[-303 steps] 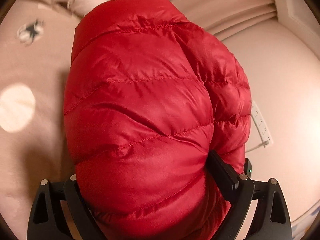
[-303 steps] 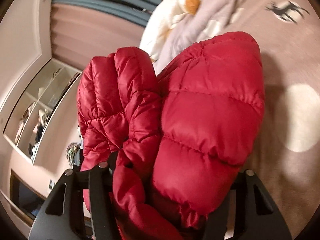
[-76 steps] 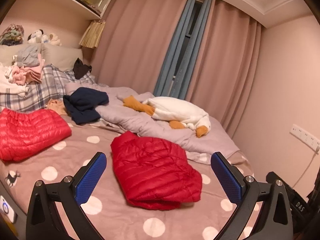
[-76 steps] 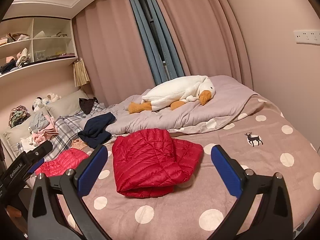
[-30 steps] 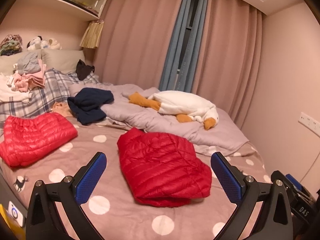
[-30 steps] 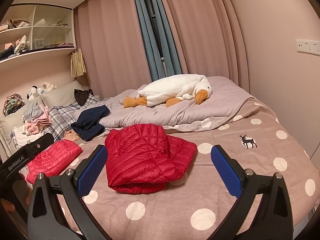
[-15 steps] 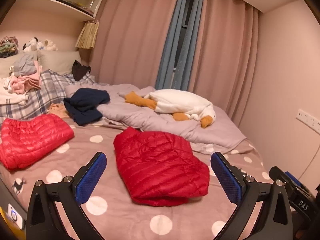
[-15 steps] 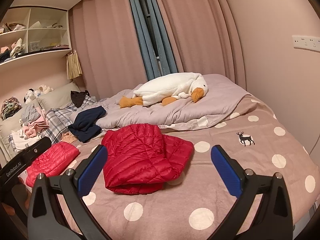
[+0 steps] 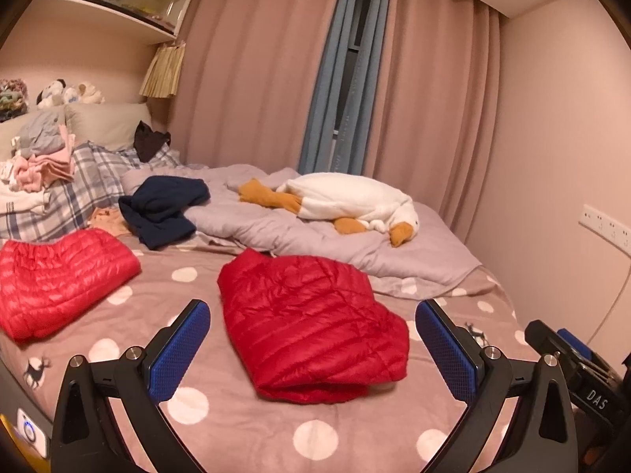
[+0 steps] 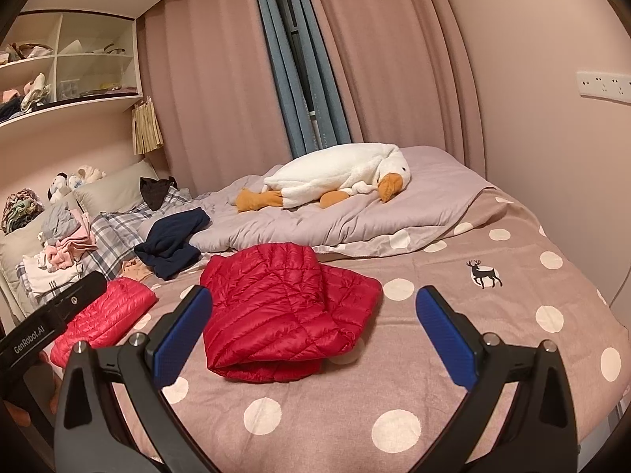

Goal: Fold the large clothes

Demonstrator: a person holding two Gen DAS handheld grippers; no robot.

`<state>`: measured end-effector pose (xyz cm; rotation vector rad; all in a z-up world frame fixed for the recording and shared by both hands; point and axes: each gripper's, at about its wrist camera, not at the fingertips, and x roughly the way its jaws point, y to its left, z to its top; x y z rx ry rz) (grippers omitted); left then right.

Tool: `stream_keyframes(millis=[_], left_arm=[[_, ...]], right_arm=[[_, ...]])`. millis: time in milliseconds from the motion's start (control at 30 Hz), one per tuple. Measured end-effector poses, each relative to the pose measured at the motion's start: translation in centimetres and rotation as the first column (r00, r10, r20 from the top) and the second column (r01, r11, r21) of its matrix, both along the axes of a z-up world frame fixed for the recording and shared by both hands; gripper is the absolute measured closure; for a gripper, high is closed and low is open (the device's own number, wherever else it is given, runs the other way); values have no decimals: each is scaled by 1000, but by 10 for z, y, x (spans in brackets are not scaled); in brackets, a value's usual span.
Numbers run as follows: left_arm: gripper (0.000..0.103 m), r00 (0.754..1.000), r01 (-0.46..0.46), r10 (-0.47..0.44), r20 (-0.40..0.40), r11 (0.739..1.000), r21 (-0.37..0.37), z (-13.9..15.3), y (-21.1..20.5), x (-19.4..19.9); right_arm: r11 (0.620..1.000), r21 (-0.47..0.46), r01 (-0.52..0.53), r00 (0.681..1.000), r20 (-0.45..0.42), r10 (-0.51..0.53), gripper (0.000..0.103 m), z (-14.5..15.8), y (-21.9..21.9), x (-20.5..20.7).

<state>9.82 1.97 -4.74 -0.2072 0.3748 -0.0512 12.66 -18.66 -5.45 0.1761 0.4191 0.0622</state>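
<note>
A folded red puffer jacket (image 9: 311, 323) (image 10: 280, 311) lies in the middle of the polka-dot bedspread (image 9: 252, 425) (image 10: 453, 276). A second folded red puffer jacket (image 9: 59, 280) (image 10: 106, 315) rests further left on the bed. My left gripper (image 9: 313, 349) is open and empty, held back from the middle jacket above the bed's near side. My right gripper (image 10: 315, 335) is open too, with nothing between its blue pads, and also stands short of that jacket.
A white goose plush (image 9: 351, 205) (image 10: 339, 177) lies on a grey duvet (image 9: 276, 236) at the back. A navy garment (image 9: 161, 209) (image 10: 173, 240) and a pile of clothes (image 9: 35, 161) on plaid pillows sit at the left. Curtains and walls close the far side.
Ten seconds ago both grippers were shut on the red jacket; now it lies folded on the bed and both are open. Over the last second the views only drifted slightly.
</note>
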Motion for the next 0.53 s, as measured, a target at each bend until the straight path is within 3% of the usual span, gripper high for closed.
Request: stream_keyframes(millis=[533], left_arm=[[0,1000,5,-5,-10,1000,0,0,-3,0]], right_arm=[[1000,-3,5,1000,-9,-5,0,-2,0,3]])
